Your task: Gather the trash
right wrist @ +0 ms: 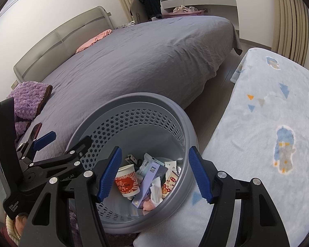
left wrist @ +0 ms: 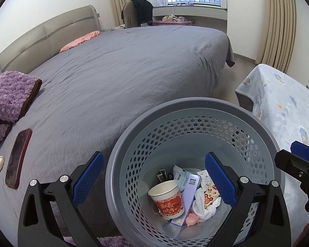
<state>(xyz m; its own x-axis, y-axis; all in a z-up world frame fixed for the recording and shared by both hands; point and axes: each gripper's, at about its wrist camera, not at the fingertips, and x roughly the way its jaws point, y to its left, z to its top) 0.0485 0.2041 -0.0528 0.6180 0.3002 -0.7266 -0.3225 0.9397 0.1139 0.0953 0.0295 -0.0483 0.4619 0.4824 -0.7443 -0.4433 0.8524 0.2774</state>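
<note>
A grey perforated trash basket [left wrist: 195, 107] stands on the floor beside the bed; it also shows in the right wrist view [right wrist: 134, 98]. Inside lie a red and white paper cup [left wrist: 167, 197], a pale purple box [left wrist: 187, 197], crumpled white tissue [left wrist: 204, 205], small wrappers and a pink lump [left wrist: 191, 219]. The cup [right wrist: 127, 182] and box [right wrist: 148, 183] show in the right wrist view too. My left gripper [left wrist: 154, 179] is open and empty above the basket's mouth. My right gripper [right wrist: 154, 173] is open and empty over the basket.
A bed with a grey sheet [left wrist: 123, 65] fills the left. On it lie a dark red phone [left wrist: 18, 158], a small white object [left wrist: 0, 163], a purple fleece [left wrist: 10, 94] and a pink cloth [left wrist: 80, 41]. A light blue patterned blanket [right wrist: 267, 123] covers a surface at right.
</note>
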